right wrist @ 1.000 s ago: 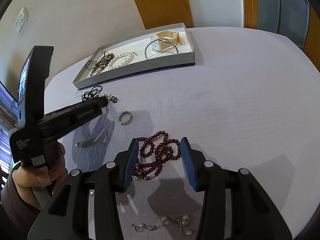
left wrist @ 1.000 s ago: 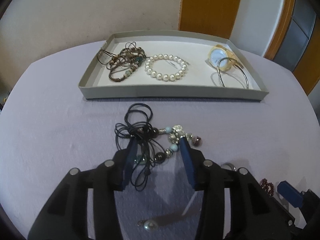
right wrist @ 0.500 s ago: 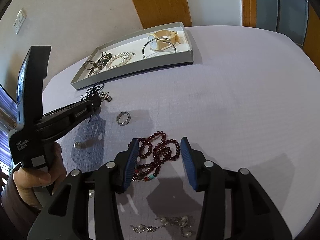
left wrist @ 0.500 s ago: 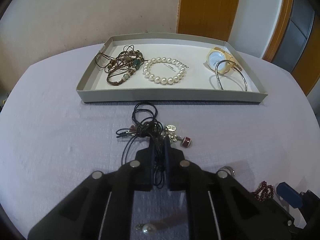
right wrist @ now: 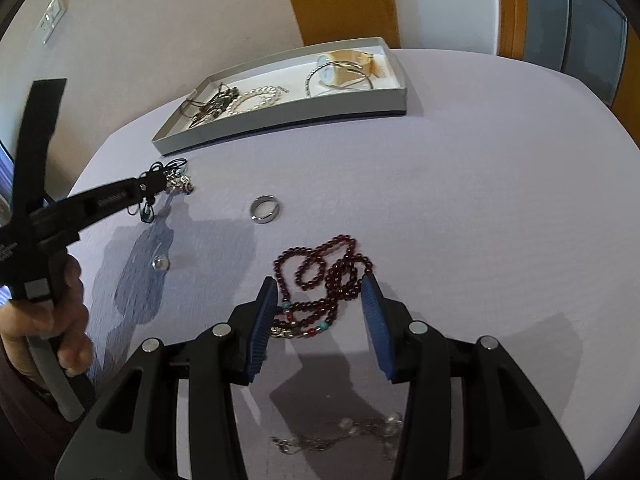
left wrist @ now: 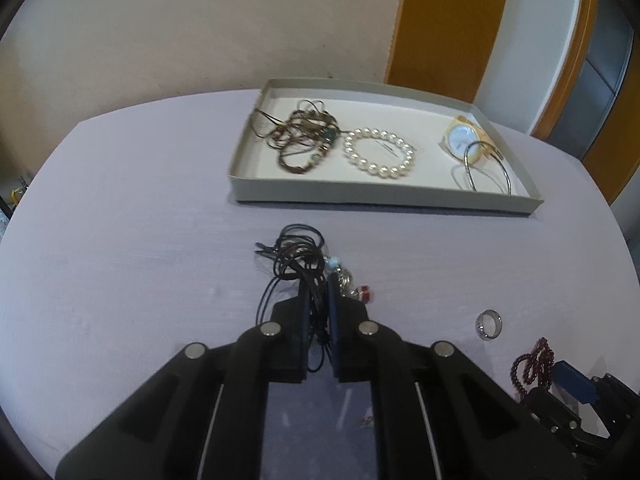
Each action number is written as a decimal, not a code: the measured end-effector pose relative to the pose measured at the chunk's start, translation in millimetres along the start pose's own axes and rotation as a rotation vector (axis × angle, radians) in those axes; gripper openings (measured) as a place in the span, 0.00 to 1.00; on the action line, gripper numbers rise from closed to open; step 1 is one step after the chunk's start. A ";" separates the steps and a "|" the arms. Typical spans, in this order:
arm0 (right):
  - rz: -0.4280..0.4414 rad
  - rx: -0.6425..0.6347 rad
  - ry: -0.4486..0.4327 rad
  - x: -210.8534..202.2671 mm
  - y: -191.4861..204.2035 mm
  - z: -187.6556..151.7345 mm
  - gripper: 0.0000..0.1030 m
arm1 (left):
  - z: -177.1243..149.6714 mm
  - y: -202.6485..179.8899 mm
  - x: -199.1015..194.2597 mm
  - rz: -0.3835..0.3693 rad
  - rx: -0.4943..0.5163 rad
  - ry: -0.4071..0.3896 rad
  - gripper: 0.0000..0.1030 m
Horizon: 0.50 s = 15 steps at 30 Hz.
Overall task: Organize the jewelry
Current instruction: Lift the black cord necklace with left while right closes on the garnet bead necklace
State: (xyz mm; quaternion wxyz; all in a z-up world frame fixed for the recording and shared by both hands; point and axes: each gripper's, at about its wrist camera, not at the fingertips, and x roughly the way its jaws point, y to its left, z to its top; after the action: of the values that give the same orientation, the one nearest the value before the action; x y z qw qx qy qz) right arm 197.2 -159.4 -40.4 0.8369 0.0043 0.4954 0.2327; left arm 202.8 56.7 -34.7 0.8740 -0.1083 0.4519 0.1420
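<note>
My left gripper (left wrist: 318, 300) is shut on a black cord necklace (left wrist: 296, 252) with beads and charms, held just above the purple table; it also shows in the right wrist view (right wrist: 160, 178). The grey jewelry tray (left wrist: 380, 194) lies beyond it, holding a brown cord bracelet (left wrist: 304, 140), a pearl bracelet (left wrist: 378, 152), a gold watch (left wrist: 464, 140) and a metal bangle (left wrist: 484, 168). My right gripper (right wrist: 320, 308) is open, its jaws on either side of a dark red bead necklace (right wrist: 324, 276) lying on the table.
A silver ring (right wrist: 265, 209) lies between the two grippers. A small pearl stud (right wrist: 161, 263) sits left of the red beads. A thin chain with pearls (right wrist: 340, 436) lies under my right gripper. The table (right wrist: 480, 200) is round and purple.
My left gripper closed on the black cord necklace, lifted it and shifted left, so the tray now sits to the right. My right gripper stayed open over the red beads.
</note>
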 end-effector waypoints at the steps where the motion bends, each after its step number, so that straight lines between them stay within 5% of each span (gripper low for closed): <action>1: -0.007 -0.007 -0.002 0.8 2.7 -1.0 0.45 | 0.0 2.8 -2.4 -0.002 -0.003 -0.003 0.08; 7: -0.087 -0.077 -0.036 4.0 19.1 -10.8 0.40 | 0.9 17.8 -10.6 -0.012 -0.031 -0.005 0.08; 9: -0.130 -0.095 -0.041 5.2 20.5 -11.8 0.18 | 1.5 20.8 -12.9 -0.011 -0.035 -0.007 0.08; 15: -0.126 -0.085 -0.056 4.2 15.4 -12.5 0.08 | 3.4 26.8 -19.2 -0.004 -0.045 -0.015 0.08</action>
State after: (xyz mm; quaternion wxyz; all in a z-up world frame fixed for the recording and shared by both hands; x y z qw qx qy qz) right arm 182.6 -146.8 -46.5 0.8628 -0.0560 0.4608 0.2003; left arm 185.5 80.0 -18.7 0.8750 -0.1279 0.4418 0.1512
